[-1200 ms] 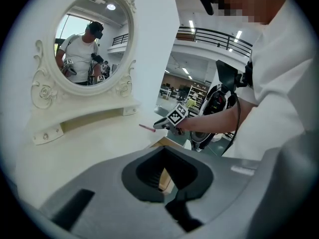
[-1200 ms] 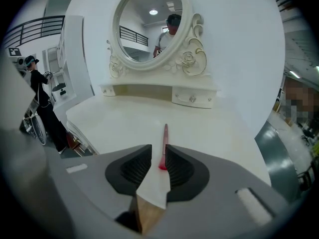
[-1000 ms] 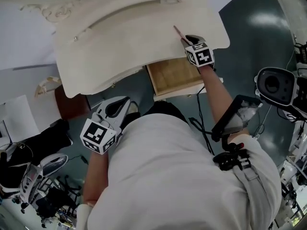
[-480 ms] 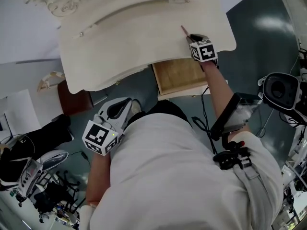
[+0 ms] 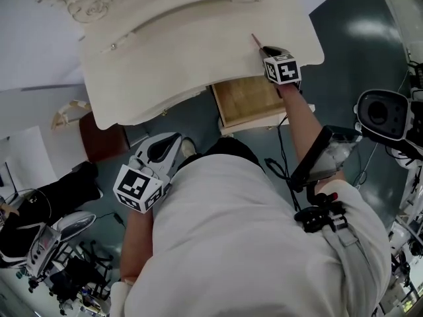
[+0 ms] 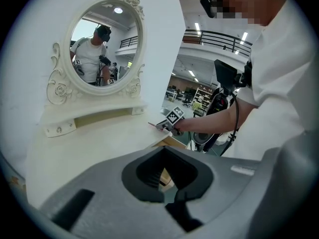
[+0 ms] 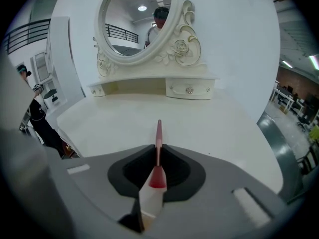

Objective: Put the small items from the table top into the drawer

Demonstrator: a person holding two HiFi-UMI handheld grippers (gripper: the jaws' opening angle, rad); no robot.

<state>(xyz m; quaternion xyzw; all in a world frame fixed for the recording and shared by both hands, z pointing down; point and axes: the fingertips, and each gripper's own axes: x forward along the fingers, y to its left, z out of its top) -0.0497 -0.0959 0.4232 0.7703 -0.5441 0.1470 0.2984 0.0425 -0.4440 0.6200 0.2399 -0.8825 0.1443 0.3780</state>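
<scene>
R tool clamped tight on thin pink stick

A large lab-like hall: balcony railing, ceiling strip lights, scattered equipment.

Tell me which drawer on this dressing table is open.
The wide drawer under the table top, pulled out with its wooden bottom showing. The two small knobbed drawers below the mirror are shut.
</scene>
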